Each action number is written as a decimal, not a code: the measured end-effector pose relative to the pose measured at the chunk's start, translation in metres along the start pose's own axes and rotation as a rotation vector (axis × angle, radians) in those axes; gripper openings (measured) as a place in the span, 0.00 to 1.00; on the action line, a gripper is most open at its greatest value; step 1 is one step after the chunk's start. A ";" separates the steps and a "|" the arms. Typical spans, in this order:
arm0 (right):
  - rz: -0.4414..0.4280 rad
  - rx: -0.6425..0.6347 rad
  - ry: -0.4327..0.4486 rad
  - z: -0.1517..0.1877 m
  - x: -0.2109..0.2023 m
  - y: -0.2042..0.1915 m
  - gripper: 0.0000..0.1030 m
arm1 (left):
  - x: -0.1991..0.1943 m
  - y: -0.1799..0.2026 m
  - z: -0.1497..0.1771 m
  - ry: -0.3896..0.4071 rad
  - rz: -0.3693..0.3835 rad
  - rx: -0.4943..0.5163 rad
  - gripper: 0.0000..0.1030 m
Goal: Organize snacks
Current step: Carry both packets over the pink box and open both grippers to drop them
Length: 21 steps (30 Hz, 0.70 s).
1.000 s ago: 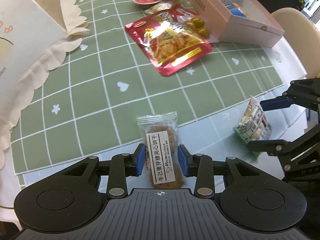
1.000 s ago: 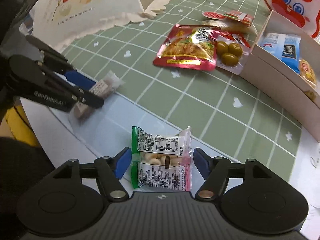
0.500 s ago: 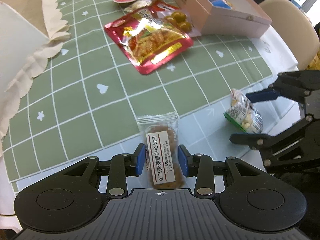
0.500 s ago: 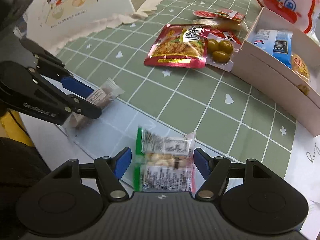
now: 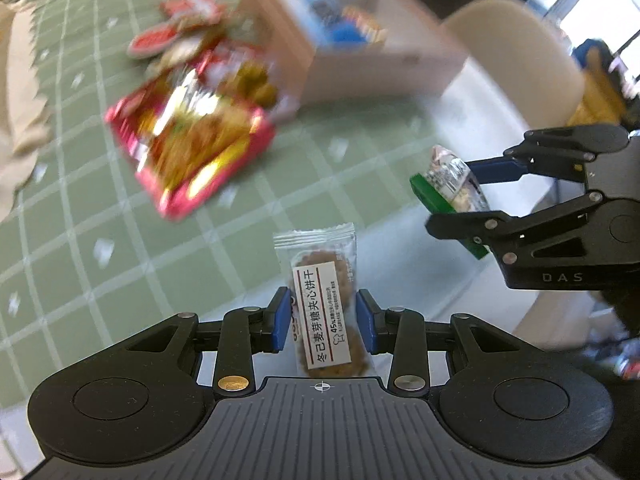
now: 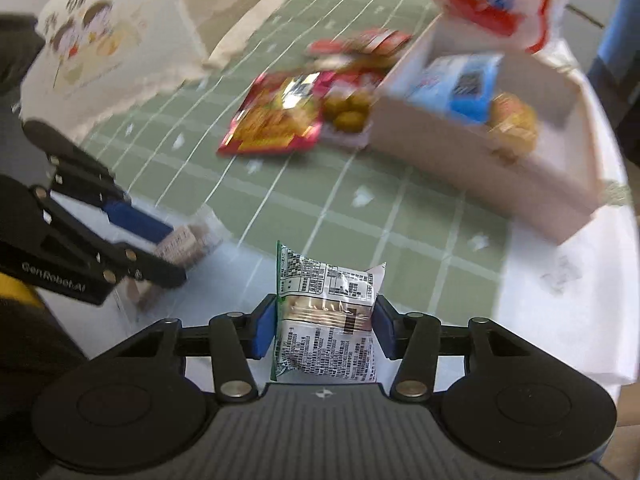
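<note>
My left gripper (image 5: 323, 324) is shut on a clear biscuit packet with a white label (image 5: 323, 304), held above the table's near edge. My right gripper (image 6: 325, 330) is shut on a small green-edged nut packet (image 6: 326, 332). In the left wrist view the right gripper (image 5: 476, 194) shows at the right, holding the nut packet (image 5: 452, 184). In the right wrist view the left gripper (image 6: 148, 248) shows at the left with the biscuit packet (image 6: 184, 244). A pale open box (image 6: 472, 160) with snacks inside stands ahead on the right.
A large red snack bag (image 5: 188, 148), a pack of green olives (image 6: 348, 110) and small red packets (image 5: 176, 24) lie on the green checked cloth (image 5: 100, 216) beside the box. A white illustrated carton (image 6: 100, 52) stands at the left. A beige chair (image 5: 516, 48) is behind the table.
Both grippers have lifted and swung toward the pale box, each carrying its packet. The right gripper's jaws have closed in on the nut packet. The views are blurred by motion.
</note>
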State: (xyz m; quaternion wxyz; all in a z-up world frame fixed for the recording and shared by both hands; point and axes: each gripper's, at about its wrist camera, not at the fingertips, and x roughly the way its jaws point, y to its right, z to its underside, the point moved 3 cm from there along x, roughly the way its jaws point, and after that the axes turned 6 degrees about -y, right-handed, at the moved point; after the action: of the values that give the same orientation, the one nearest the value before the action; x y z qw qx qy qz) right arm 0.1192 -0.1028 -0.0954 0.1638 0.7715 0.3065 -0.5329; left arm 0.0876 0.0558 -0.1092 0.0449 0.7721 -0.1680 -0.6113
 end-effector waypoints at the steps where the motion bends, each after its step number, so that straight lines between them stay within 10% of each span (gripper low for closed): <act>1: 0.020 0.014 0.036 -0.009 -0.010 0.010 0.48 | -0.004 0.004 -0.014 0.032 0.014 -0.002 0.39; 7: 0.225 0.062 0.225 -0.084 -0.060 0.079 0.48 | -0.023 0.024 -0.113 0.285 0.032 0.004 0.39; 11: 0.198 0.119 0.275 -0.126 -0.057 0.119 0.62 | 0.005 0.022 -0.168 0.360 0.113 -0.057 0.42; 21: 0.182 0.325 0.220 -0.132 -0.010 0.155 0.71 | 0.001 -0.012 -0.174 0.448 0.056 -0.173 0.42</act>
State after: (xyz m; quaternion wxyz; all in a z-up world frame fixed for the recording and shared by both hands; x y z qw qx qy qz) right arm 0.3126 -0.1466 -0.0476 0.0503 0.8658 0.1616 -0.4709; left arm 0.2576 0.0430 -0.0703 0.1641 0.8766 -0.1223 -0.4356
